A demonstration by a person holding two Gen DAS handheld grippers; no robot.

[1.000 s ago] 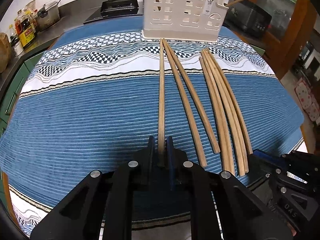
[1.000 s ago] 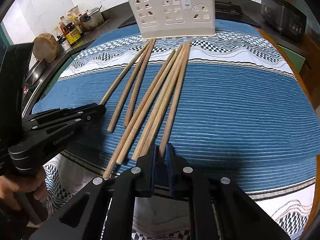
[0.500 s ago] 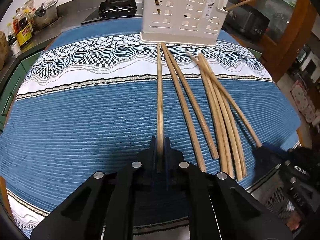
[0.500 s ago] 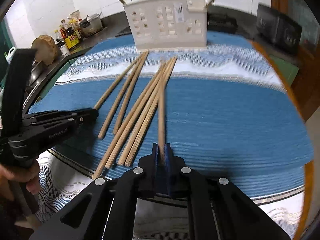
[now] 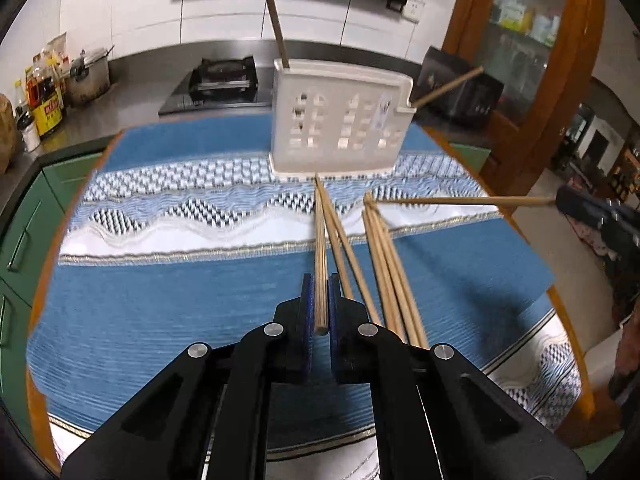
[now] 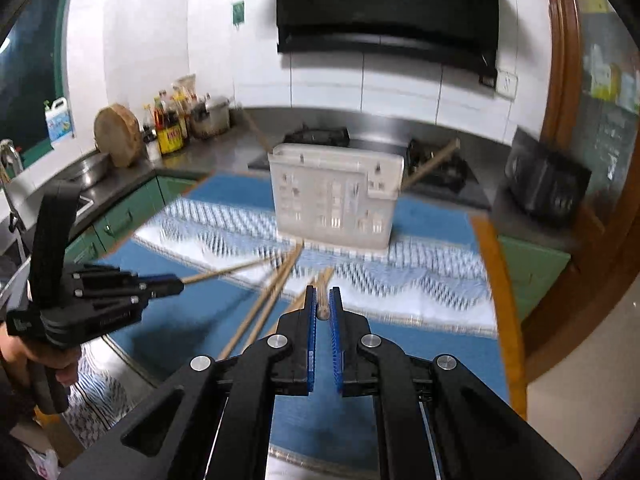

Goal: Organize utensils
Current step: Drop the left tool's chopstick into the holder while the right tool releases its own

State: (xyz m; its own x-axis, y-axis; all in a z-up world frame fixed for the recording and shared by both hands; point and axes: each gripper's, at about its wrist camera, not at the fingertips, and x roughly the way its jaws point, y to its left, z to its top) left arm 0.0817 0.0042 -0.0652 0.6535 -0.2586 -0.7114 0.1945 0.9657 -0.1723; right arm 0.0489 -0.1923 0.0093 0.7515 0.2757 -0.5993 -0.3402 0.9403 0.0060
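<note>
My left gripper [image 5: 320, 280] is shut on the near end of a wooden chopstick [image 5: 320, 240], lifted over the blue cloth [image 5: 160, 300] and pointing at the white slotted holder [image 5: 340, 128]. In the right wrist view my right gripper [image 6: 323, 292] is shut on another chopstick [image 6: 322, 307], seen end-on. From the left wrist view that chopstick [image 5: 460, 201] hangs level, held by the right gripper [image 5: 592, 212]. Several loose chopsticks [image 5: 384, 260] lie on the cloth. Two chopsticks [image 5: 278, 28] stand slanted in the holder.
The holder [image 6: 332, 204] stands at the far side of the table. Behind it are a stove [image 5: 224, 80], bottles and a pot [image 6: 180, 120] on the counter, and a black appliance [image 6: 548, 188] at right. A hand [image 6: 24, 356] holds the left gripper [image 6: 160, 285].
Both grippers have risen off the cloth, each lifting its chopstick. The right one's chopstick swung up away from the loose bundle. Both views now look higher, at the holder and wall.
</note>
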